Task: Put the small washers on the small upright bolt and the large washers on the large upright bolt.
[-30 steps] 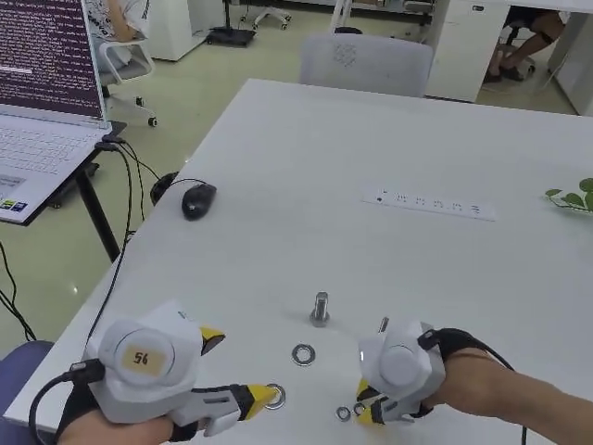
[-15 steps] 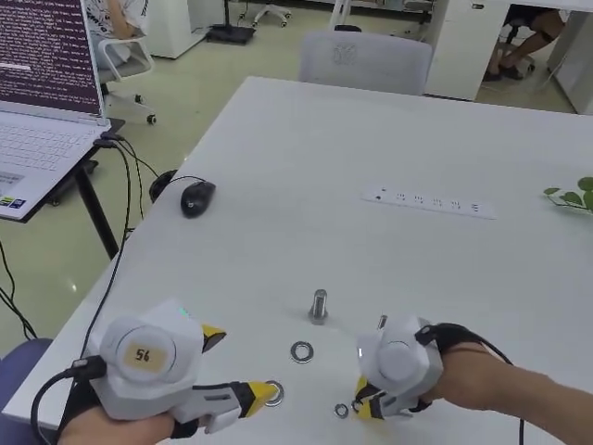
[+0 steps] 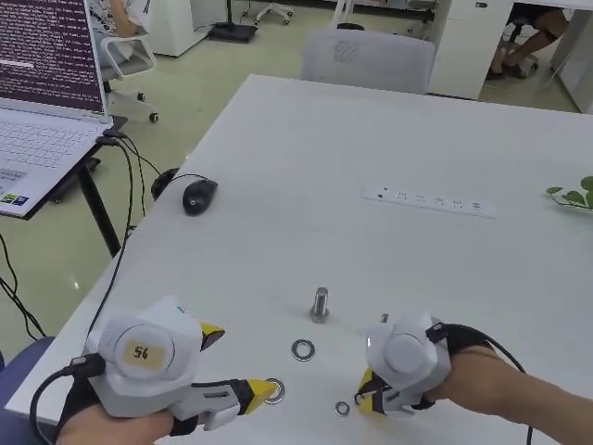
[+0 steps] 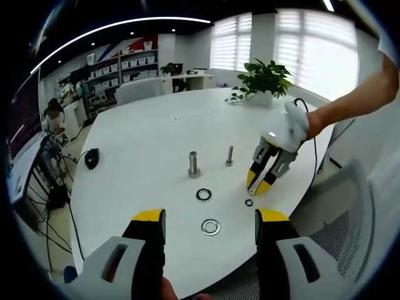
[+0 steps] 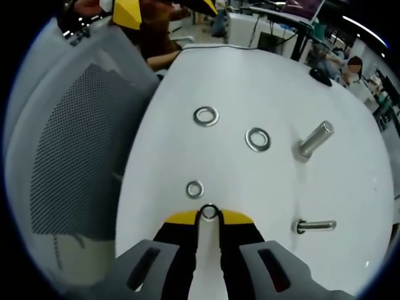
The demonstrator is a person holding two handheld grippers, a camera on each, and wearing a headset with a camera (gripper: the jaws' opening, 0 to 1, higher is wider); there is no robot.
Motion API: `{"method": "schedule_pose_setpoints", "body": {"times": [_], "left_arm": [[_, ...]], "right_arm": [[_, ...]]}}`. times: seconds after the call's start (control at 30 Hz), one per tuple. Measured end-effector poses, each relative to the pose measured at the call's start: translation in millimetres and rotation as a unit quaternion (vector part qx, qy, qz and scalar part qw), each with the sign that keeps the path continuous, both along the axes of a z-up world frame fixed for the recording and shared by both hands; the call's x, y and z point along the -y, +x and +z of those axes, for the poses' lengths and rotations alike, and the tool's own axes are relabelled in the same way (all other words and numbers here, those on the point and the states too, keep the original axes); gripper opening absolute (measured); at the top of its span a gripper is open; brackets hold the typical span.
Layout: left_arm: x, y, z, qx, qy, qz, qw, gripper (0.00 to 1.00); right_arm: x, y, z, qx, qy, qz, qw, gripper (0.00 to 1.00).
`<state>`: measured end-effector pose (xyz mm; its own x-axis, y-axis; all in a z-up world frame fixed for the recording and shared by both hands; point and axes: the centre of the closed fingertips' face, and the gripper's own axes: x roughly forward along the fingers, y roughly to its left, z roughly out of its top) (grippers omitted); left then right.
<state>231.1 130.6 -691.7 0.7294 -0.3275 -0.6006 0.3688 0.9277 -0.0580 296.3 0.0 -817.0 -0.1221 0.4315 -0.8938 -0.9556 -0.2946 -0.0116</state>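
Yellow-tipped right gripper (image 5: 209, 217) now narrow on a small washer (image 5: 209, 211), loose beside it earlier; left gripper (image 4: 209, 215) wide as before.

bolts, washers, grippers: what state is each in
left gripper: open
right gripper: shut on small steel washer
other small steel washer: lying flat, loose
two large steel washers: lying flat, loose
large steel bolt: upright, bare
small steel bolt: upright, bare
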Motion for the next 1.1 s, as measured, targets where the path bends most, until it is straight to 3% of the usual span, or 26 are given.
{"method": "schedule_pose_setpoints", "body": {"times": [0.23,0.47,0.73,0.9,1.1], "left_arm": [[0.2,-0.1,0.4,0.0,-0.001,-0.001,1.0,0.57],[0.6,1.0,1.3,0.001,0.0,-0.002,1.0,0.57],[2.3,3.3,2.5,0.003,0.0,-0.005,1.0,0.57],[3.4,5.0,3.4,0.004,0.001,-0.007,1.0,0.57],[2.6,5.3,3.6,0.003,0.001,-0.007,1.0,0.57]], "right_arm": [[6.3,21.0,13.5,0.007,0.02,-0.04,0.999,0.13],[24.6,59.8,32.4,0.027,0.03,-0.085,0.9956,0.13],[31.6,96.6,58.7,0.051,0.048,-0.117,0.9907,0.13],[25.1,109.1,70.3,0.055,0.059,-0.125,0.9889,0.13],[12.1,113.2,75.5,0.062,0.056,-0.101,0.9914,0.13]]}}
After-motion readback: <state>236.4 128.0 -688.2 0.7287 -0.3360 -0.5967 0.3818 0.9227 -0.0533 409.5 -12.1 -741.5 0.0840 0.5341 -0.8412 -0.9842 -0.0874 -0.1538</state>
